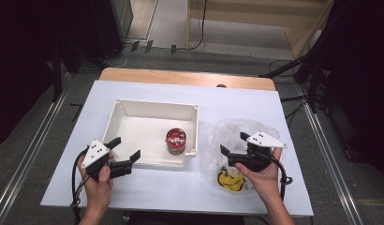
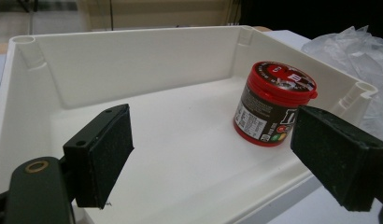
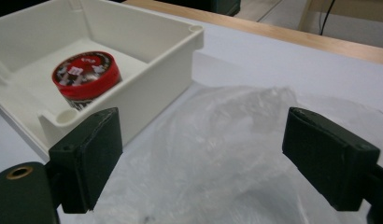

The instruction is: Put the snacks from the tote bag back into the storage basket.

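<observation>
Canister [image 1: 175, 141] sitting in bin [image 1: 155, 106]; I'm hovering right gripper [image 1: 233, 143], jaws wide and empty, over plastic bag [image 1: 227, 131]; contents still unpacked.

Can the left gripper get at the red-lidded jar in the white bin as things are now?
Probably yes. The left gripper is open at the near rim of the white bin, and the red-lidded jar stands upright and alone inside, so only the low wall must be cleared.

left gripper [image 1: 127, 148] in the left hand [image 1: 97, 180], jaws spread, right gripper [image 1: 233, 143] in the right hand [image 1: 261, 176], jaws spread
</observation>
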{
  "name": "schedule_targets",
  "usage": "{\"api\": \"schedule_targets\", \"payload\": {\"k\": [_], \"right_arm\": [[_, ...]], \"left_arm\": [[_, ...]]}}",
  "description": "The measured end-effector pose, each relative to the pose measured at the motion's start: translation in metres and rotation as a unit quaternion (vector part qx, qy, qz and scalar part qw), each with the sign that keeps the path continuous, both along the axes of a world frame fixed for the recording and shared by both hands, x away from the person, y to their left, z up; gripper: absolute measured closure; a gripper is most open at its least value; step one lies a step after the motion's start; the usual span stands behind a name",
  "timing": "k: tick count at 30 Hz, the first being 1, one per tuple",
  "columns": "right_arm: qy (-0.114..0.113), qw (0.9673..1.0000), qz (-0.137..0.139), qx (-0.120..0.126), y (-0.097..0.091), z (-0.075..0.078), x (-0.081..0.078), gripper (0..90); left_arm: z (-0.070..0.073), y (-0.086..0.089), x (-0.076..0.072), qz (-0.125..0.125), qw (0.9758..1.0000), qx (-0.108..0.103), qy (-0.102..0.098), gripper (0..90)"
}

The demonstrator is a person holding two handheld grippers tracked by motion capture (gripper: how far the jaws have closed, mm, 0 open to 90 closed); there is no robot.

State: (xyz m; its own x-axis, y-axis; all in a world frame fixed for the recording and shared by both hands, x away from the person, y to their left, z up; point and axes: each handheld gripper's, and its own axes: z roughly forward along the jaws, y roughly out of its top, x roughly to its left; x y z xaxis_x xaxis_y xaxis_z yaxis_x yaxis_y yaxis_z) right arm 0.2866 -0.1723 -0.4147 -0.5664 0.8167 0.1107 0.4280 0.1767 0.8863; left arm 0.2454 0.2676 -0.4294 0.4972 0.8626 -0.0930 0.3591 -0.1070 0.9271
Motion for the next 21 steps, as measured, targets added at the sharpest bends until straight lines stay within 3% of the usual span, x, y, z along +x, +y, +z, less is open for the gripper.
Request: {"api": "schedule_targets", "payload": {"k": [21], "right_arm": [[0.017,0.9975,-0.067,0.014,-0.082,-0.027,-0.021,6.5]], "left_arm": [[-0.003,0.005,-0.002,0.005,0.9999,0.010,-0.006,10.3]]}}
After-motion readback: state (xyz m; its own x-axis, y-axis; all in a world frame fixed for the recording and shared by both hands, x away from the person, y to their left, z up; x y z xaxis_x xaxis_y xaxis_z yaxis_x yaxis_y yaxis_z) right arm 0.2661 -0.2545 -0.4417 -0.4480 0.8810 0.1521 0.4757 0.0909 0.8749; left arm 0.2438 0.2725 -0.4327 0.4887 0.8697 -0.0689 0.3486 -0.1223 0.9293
